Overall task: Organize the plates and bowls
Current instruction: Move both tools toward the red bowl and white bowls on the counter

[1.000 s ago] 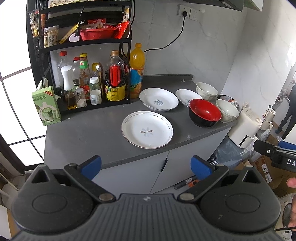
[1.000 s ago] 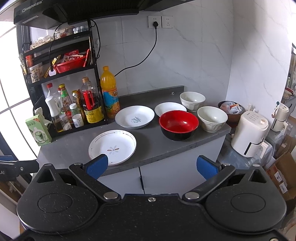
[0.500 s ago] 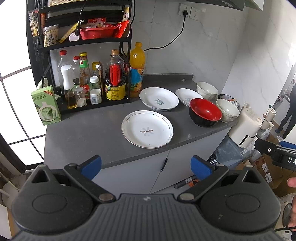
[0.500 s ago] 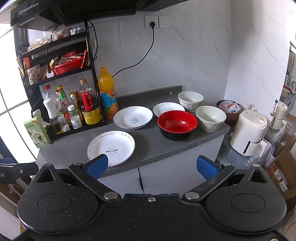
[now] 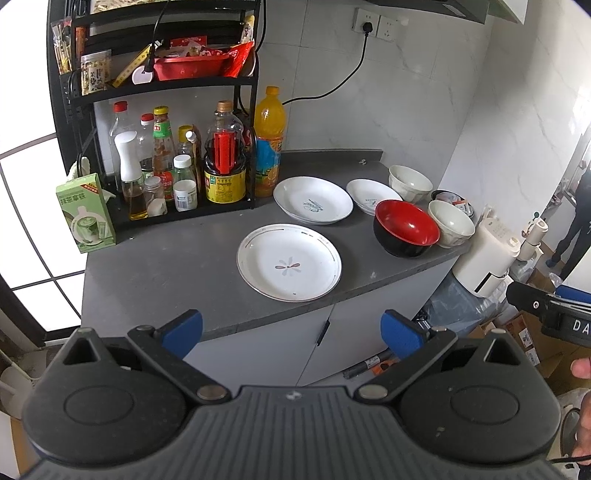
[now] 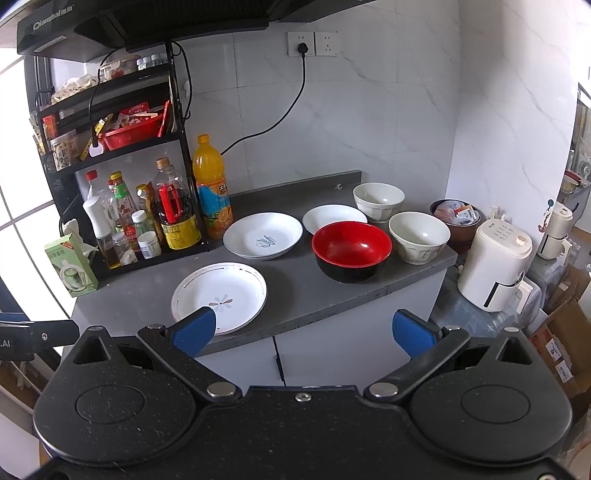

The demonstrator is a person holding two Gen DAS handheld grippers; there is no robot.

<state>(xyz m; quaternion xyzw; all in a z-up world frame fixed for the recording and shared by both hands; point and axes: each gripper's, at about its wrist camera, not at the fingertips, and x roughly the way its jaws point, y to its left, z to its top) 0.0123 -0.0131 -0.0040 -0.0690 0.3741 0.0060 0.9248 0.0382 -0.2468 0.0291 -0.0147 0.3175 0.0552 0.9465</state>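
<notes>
Both grippers, left and right, hang short of the tabletop, jaws wide, empty. 3 plates and 3 bowls lie unstacked; the flower plate is probably first, being nearest.

We see a grey surface in a corner of white marble-look walls, above white cabinet doors. A bright window is at left, a black rack beside it.

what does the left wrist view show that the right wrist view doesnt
Only the left wrist view: a person standing far right, and black tubes on the floor.

Only the right wrist view: the range hood overhead.

Both: three white plates, the red and black bowl, two white bowls, the orange drink bottle, and each gripper's own open jaws.
</notes>
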